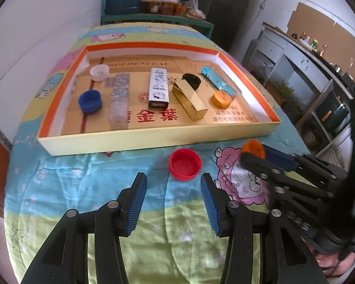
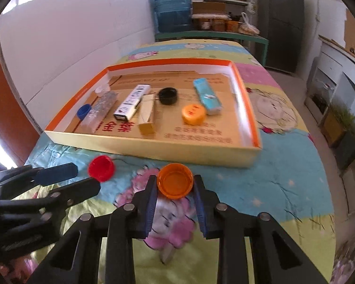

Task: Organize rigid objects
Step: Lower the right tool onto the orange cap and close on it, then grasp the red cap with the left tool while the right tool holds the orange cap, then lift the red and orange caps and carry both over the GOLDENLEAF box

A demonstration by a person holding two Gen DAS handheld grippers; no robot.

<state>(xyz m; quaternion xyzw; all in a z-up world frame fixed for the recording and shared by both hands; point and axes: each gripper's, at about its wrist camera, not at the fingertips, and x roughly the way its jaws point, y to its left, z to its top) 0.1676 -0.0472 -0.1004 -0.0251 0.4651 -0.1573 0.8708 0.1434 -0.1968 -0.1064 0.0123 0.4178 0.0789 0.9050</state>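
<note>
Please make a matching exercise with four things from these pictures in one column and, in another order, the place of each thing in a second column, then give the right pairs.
Things:
1. red cap
2. orange cap
3. black cap
4. blue cap

Places:
A. inside the tray, near its left wall
B. between the fingers of the right gripper
C. on the blanket, in front of the open left gripper
D. inside the tray, behind the gold box

Pairs: 1-C, 2-B, 3-D, 4-A
</note>
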